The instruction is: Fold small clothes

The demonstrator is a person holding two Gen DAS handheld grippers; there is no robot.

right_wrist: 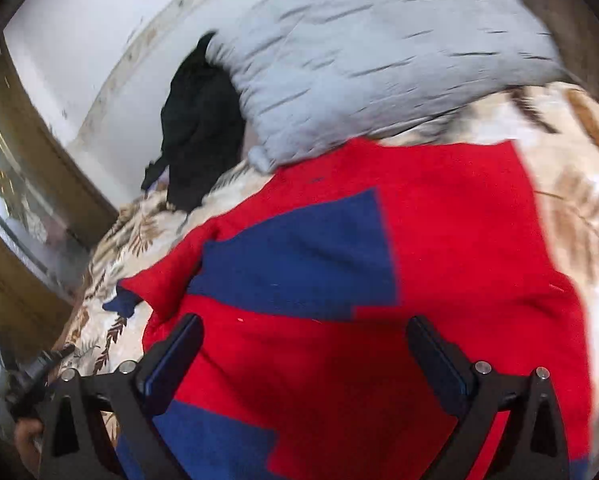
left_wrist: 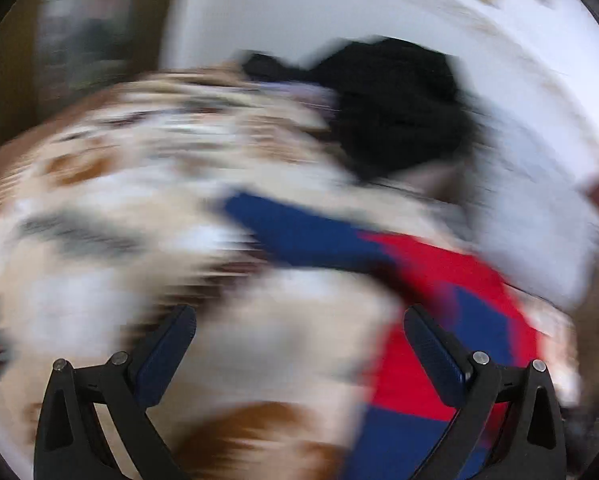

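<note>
While both grippers' fingers stand apart, one red-and-blue garment lies beneath, beside one black garment

Red-and-blue garment flat on leaf-print bedspread, beneath wide-open right hand-held gripper

White wall, wooden-framed glass cabinet, leaf-patterned bedspread.
</note>
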